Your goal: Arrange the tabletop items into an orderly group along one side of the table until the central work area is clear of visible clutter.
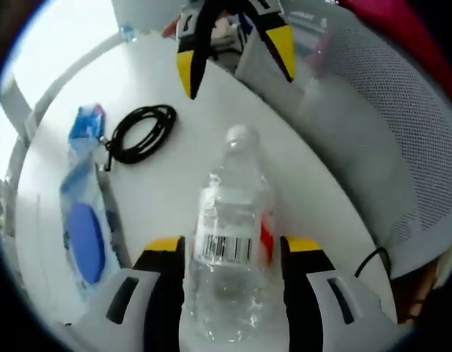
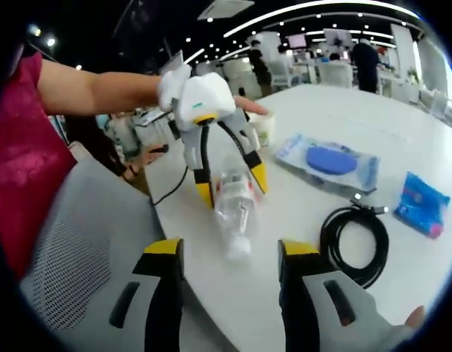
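Progress: early I'd say, stuff is scattered across the white surface (image 2: 372, 117) and nothing's grouped along a side yet.
Left gripper (image 1: 233, 257): jaws straddle the clear water bottle (image 1: 229, 242) lying near the table edge, lower centre of the left gripper view. Can't tell if I'm squeezing it or just bracketing it.
Right gripper (image 2: 229, 253): jaws wide, nothing between them.
Left to move: black cable coil (image 2: 355, 242), blue pouch (image 2: 328, 160), small blue packet (image 2: 422, 204), a cup (image 2: 262, 126) behind.
In the way: mesh chair (image 2: 72, 242) tight against the edge.

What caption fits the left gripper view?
Left tool straddling a clear water bottle lying on the white table.
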